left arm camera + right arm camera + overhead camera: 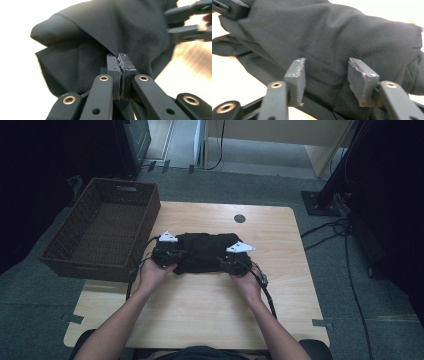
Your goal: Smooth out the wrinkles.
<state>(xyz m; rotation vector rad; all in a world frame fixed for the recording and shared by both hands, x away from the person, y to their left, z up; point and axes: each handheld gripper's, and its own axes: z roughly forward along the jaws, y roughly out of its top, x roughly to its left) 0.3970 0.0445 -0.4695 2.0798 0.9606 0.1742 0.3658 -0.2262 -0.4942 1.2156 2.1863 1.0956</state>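
cloth (205, 251): black, soft and light, it looked limp; lay bunched on the table (200, 320) middle, beside the basket (102, 227).
where to hold: at an edge fold, i think.
left gripper (120, 65): clenched, a pinch of cloth between the pads.
right gripper (325, 75): jaws apart, released, cloth lay between them, not pressed.

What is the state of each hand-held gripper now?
Left hand-held gripper: closed on the black cloth.
Right hand-held gripper: open, cloth between the jaws, not pinched.

Black gripper (120, 75) linkage arms, brass rivets, grey triangular plates, bare forearms
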